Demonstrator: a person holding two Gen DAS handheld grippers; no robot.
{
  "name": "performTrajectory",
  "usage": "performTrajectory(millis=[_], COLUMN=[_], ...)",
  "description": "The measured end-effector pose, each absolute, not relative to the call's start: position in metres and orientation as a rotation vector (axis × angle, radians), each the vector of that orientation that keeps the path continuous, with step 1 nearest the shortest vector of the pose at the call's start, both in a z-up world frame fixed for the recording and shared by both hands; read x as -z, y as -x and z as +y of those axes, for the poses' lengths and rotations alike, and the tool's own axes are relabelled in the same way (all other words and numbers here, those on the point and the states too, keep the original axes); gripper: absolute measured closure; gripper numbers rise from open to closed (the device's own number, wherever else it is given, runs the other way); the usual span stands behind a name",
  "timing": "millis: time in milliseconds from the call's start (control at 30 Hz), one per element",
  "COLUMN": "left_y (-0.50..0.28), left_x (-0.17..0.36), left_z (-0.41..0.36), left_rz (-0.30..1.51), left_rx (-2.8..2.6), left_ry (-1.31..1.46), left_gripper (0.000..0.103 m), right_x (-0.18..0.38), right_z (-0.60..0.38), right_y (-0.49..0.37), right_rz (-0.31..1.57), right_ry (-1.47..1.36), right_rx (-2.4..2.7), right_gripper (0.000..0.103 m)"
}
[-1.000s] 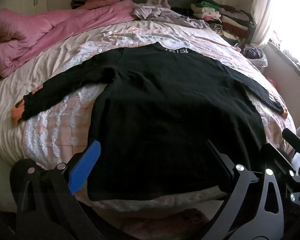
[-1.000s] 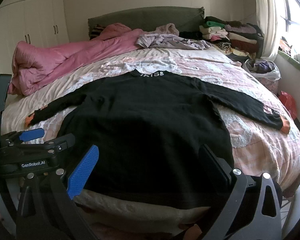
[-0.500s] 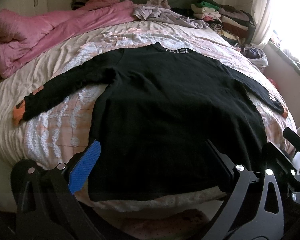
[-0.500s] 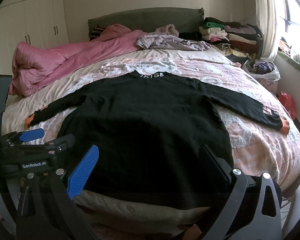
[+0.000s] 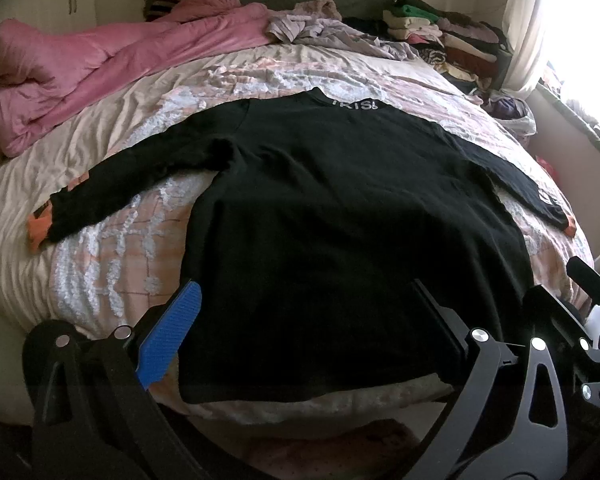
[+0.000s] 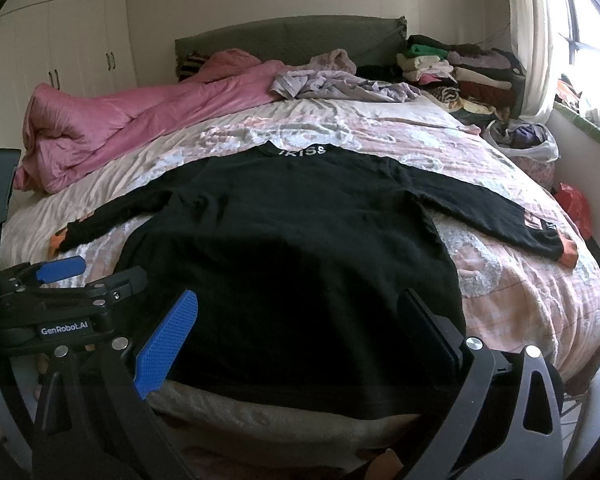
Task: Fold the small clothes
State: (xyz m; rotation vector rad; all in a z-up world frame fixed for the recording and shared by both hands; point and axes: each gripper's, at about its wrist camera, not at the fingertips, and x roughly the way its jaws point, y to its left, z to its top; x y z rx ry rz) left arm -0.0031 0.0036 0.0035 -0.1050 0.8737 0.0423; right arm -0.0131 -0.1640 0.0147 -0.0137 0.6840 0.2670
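A black long-sleeved shirt [image 5: 340, 220] lies flat on the bed, collar with white letters at the far end, both sleeves spread out with orange cuffs. It also shows in the right wrist view [image 6: 292, 248]. My left gripper [image 5: 304, 328] is open and empty, hovering over the shirt's near hem. My right gripper [image 6: 296, 328] is open and empty, also over the near hem. The left gripper's body shows in the right wrist view [image 6: 60, 300] at the left.
A pink duvet [image 6: 140, 120] is bunched at the bed's far left. Loose lilac clothes [image 6: 332, 84] and a stack of folded clothes [image 6: 460, 72] lie by the headboard. A plastic bag [image 6: 524, 140] sits right of the bed. A wardrobe [image 6: 60, 40] stands at the left.
Almost nothing has changed; both views have shifted only slightly. Both grippers stay open above the hem and the shirt has not moved.
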Motion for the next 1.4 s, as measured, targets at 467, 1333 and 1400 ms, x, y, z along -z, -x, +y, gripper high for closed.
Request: performTrajectory(millis=[467,1333,1400], left_y=[-0.004,-0.076,-0.083], left_x=[-0.013,-0.024,-0.028], left_z=[0.01,0.01,0.009], left_rz=[0.864,0.851,0.839], left_rx=[-0.043,-0.035,-0.031], left_ry=[0.111,0.106,0.108], left_gripper=[0.008,0.008,0.008], right_x=[-0.018,-0.022,-0.025], right_z=[-0.168,-0.194,-0.197], right_y=[0.009,-0.056,-0.062], right_rz=[0.678,0.76,0.757], right_ry=[0.009,-0.012,-0.014], right_rx=[-0.252,-0.224,-0.223], right_gripper=[0.004,0.004,0.004])
